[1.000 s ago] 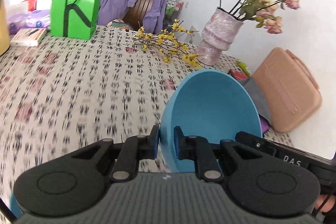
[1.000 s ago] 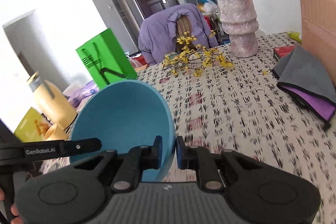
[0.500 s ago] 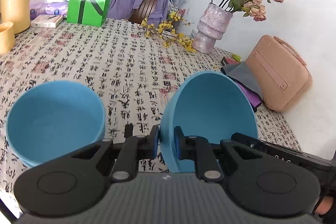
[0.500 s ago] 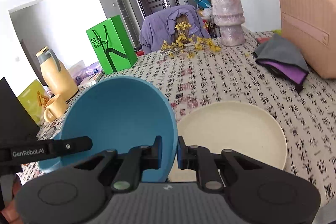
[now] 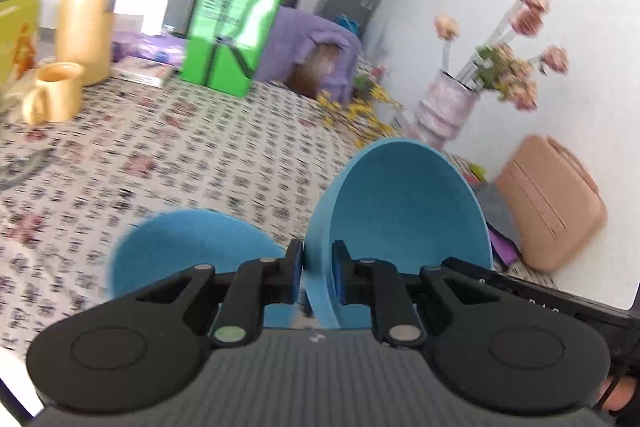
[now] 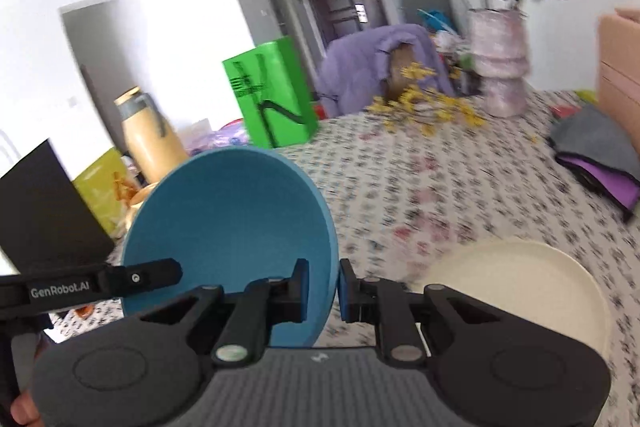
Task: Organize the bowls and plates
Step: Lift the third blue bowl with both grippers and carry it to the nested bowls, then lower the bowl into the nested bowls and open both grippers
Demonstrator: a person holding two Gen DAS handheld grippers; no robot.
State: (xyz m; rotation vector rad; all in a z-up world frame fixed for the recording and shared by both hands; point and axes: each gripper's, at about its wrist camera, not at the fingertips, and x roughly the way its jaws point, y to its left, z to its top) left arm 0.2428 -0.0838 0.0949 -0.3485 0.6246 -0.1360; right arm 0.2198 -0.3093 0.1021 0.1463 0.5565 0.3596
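Together, both grippers carry 1 blue bowl, each pinching an opposite side of its rim, probably so it stays steady in transit. Left gripper: its fingers are nearly closed on the bowl's wall, 1 pad inside and 1 outside, and it points gently downward. Right gripper: likewise clamped on the far rim, aimed downward. The held bowl hangs tilted above the worktop, just beside a second blue bowl resting there; nesting looks intended. A cream plate lies near the right gripper.
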